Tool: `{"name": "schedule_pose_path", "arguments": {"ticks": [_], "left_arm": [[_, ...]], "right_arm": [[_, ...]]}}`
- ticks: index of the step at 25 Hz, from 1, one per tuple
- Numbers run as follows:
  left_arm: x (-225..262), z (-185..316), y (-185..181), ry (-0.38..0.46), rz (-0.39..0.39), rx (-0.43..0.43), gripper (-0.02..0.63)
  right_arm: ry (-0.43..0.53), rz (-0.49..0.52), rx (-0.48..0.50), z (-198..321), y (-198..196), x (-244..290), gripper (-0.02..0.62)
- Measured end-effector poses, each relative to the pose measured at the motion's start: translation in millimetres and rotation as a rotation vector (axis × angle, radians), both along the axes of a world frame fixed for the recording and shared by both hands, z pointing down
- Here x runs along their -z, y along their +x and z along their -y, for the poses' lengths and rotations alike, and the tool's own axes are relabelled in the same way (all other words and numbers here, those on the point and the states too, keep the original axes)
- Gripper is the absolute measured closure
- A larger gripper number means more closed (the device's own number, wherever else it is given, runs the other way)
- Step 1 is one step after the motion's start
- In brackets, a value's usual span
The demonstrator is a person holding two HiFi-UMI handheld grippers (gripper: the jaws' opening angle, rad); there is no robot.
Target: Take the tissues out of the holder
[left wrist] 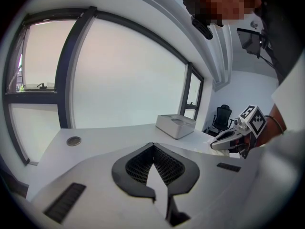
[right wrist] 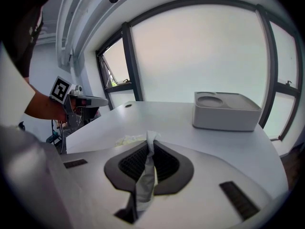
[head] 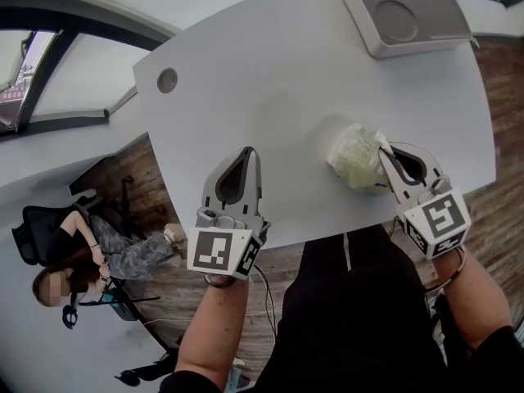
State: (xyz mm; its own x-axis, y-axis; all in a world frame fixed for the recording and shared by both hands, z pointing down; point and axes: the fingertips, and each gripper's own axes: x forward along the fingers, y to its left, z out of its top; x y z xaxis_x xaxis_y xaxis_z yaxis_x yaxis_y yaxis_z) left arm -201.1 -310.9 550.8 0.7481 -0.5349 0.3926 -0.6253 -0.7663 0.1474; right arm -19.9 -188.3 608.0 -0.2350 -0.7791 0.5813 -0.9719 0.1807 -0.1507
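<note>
While pinched, tissue [right wrist: 145,175]: limp, light, easily torn.
Hold: top fold, above holder [head: 356,155].
Right gripper [head: 385,150]: jaws clamped on tissue.
Left gripper [head: 250,150]: jaws together, empty.

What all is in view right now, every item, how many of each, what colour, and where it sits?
table: one, pale grey, fills the middle of the head view
cable hole: one, grey, far left of the table
box: one, grey with round recesses on top, far right corner of the table
tissue pack: one, pale green and white, near edge of the table at the right gripper's tip
tissue: one, white, pinched between the right gripper's jaws
office chair: one, black, on the floor to the left
seated person: one, beside that chair
left gripper: one, grey, shut and empty, over the near edge of the table
right gripper: one, grey, shut on the tissue
</note>
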Motion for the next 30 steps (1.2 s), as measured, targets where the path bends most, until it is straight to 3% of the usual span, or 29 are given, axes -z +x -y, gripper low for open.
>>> {"name": "schedule_pose_path", "arguments": {"ticks": [20,30], "left_arm": [[78,4,2,0.104,-0.054,0.008,0.601],[129,8,-4,0.171,-0.084,0.024,0.601]], "right_arm": [[0.119,-0.039,-0.025,5,16,80,0.574],[0.222,-0.06,-0.039,12,27,140,0.574]]}}
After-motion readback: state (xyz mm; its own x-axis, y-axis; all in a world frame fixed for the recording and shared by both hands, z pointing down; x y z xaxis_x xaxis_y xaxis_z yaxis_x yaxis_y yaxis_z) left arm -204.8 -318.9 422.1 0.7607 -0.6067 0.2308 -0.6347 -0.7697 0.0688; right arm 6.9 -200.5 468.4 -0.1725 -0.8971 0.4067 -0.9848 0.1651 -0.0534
